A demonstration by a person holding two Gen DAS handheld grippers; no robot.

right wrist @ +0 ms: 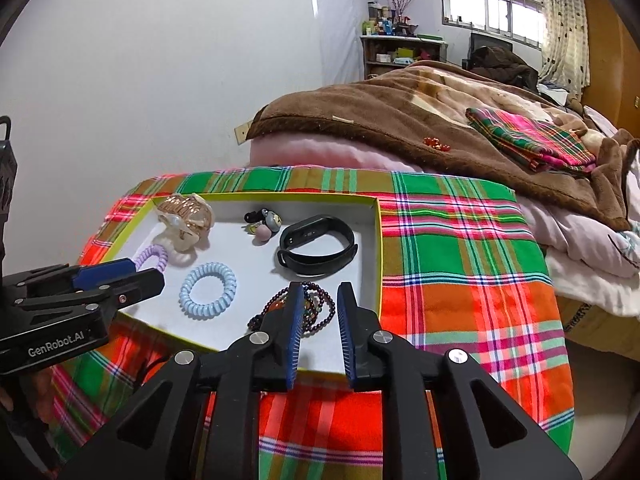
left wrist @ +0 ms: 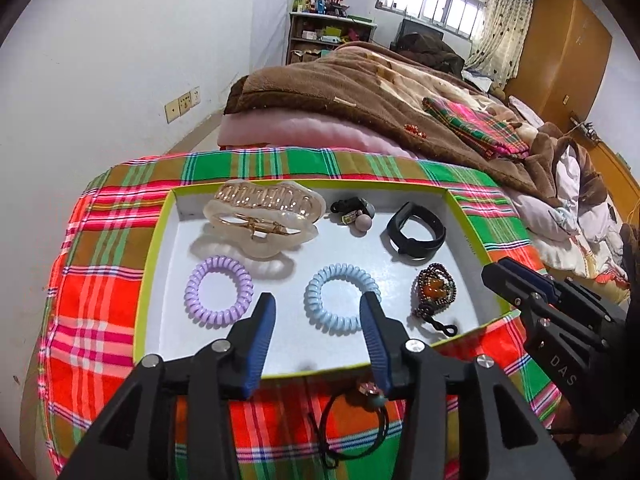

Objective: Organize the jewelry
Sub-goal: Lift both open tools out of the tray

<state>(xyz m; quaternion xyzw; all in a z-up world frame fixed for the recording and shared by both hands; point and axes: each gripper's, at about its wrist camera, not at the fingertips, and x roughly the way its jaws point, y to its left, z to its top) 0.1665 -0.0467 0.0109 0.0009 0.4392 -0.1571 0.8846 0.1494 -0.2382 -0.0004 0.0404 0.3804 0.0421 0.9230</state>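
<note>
A white tray with a yellow-green rim (left wrist: 152, 264) (right wrist: 378, 248) sits on a plaid cloth. In it lie a pale claw clip (left wrist: 260, 216), small beaded hair ties (left wrist: 354, 212), a black wristband (left wrist: 416, 232) (right wrist: 316, 246), a purple coil tie (left wrist: 219, 290), a blue coil tie (left wrist: 340, 298) (right wrist: 208, 290) and a dark bead bracelet (left wrist: 434, 294) (right wrist: 324, 306). My left gripper (left wrist: 318, 312) hovers open over the tray's front, beside the blue coil, holding nothing. My right gripper (right wrist: 320, 300) stands open just above the bracelet with its jaws a little apart.
A black hair tie with a bead (left wrist: 344, 432) lies on the cloth in front of the tray. A bed with a brown blanket (left wrist: 360, 88) and a folded plaid cloth (right wrist: 532, 140) rises behind. Bare cloth (right wrist: 460, 280) spreads right of the tray.
</note>
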